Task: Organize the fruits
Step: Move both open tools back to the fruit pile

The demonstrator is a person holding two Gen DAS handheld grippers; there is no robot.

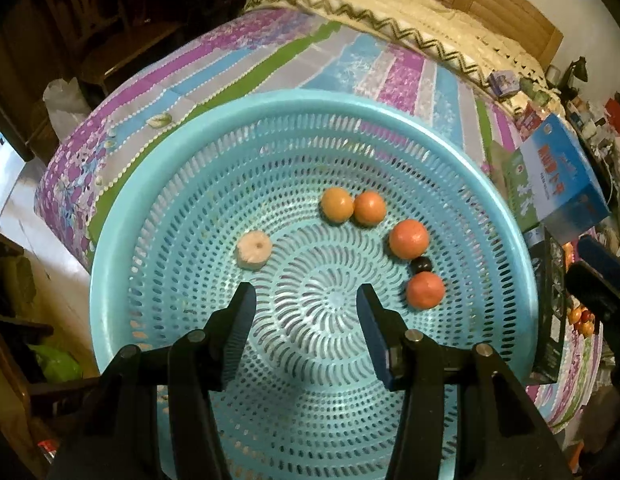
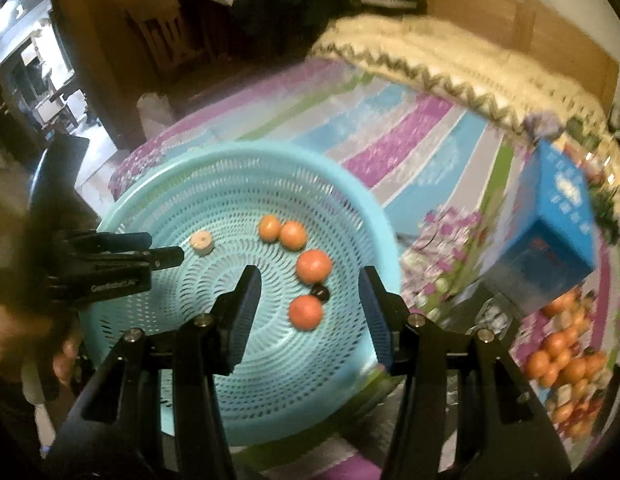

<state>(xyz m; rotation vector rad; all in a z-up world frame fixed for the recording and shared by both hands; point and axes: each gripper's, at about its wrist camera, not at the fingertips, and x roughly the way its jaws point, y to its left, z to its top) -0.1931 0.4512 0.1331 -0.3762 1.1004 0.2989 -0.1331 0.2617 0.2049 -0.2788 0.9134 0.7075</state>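
A round turquoise perforated basket (image 1: pixel 182 152) (image 2: pixel 361 208) sits on a striped tablecloth. In it lie two yellow-orange fruits (image 1: pixel 337 204) (image 2: pixel 269 228), two redder orange fruits (image 1: pixel 408 239) (image 2: pixel 313 266), a small dark fruit (image 1: pixel 421 265) (image 2: pixel 321 292) and a pale round cut piece (image 1: pixel 253 249) (image 2: pixel 201 243). My left gripper (image 1: pixel 306 300) (image 2: pixel 166 250) is open and empty above the basket's middle. My right gripper (image 2: pixel 310 284) is open and empty, hovering over the reddish fruits (image 2: pixel 306 312). A pile of loose fruits (image 2: pixel 565 364) lies on the table at right.
A blue carton (image 1: pixel 565 172) (image 2: pixel 557 224) stands right of the basket, with a dark box (image 1: pixel 553 304) below it. A cream fringed cloth (image 1: pixel 409 12) covers the far side. Wooden furniture and a chair stand beyond the table's left edge.
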